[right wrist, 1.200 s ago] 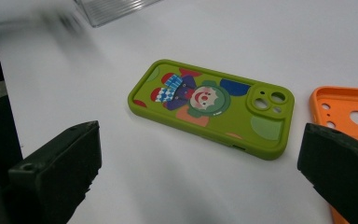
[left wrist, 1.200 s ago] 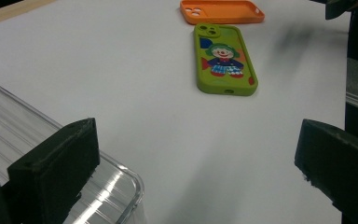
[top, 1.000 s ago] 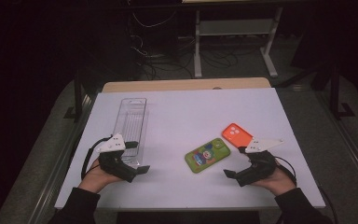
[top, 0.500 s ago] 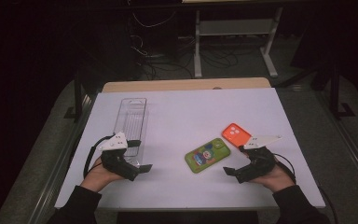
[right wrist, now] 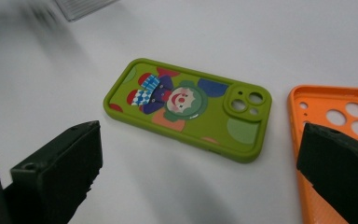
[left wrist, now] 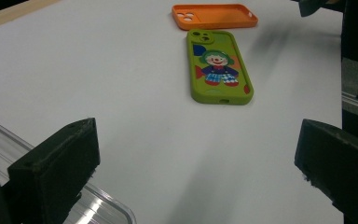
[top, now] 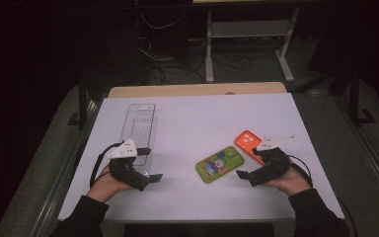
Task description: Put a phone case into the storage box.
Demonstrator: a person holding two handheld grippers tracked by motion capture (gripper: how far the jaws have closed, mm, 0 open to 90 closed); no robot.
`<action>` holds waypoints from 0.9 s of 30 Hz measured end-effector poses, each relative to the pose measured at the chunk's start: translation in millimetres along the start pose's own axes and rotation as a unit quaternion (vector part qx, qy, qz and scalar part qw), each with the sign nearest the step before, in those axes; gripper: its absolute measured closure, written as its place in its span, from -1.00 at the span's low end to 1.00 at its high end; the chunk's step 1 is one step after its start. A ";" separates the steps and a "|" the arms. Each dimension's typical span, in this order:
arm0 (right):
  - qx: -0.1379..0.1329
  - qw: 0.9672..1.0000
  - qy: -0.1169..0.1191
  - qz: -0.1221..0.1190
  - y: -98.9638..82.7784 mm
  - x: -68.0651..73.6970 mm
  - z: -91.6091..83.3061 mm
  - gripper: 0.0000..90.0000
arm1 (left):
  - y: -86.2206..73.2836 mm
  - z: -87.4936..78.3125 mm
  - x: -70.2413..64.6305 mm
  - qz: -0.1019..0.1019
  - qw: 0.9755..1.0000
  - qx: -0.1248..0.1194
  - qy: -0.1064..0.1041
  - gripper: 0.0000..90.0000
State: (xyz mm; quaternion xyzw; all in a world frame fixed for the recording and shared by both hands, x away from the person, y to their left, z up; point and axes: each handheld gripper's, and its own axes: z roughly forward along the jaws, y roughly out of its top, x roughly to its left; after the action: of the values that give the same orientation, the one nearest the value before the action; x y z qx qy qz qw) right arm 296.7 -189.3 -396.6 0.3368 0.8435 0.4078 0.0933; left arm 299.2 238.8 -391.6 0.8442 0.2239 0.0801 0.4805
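Around the table (top: 187,118) the room is dark — a white shelf frame (top: 249,34) and loose cables (top: 168,64) stand beyond its wooden far edge. Its top is white and matte. A clear tray (top: 139,126) lies at the left. Near the middle lies the green case (top: 220,164), clown print up, the orange case (top: 248,144) just beside it. Both the left gripper (top: 150,178) and right gripper (top: 242,175) rest with jaws spread wide — gripping nothing.
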 end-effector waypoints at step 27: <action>0.003 1.000 -0.013 0.010 27.6 -29.4 -0.8 -1.00 | -0.5 0.2 2.0 -0.001 1.000 0.003 0.000 -1.00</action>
State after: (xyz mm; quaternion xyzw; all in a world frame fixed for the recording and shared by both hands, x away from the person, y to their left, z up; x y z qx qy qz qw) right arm 332.2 -196.6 -378.8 0.3511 0.8399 0.4017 0.0994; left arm 301.0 239.8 -392.4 0.8455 0.2252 0.0793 0.4777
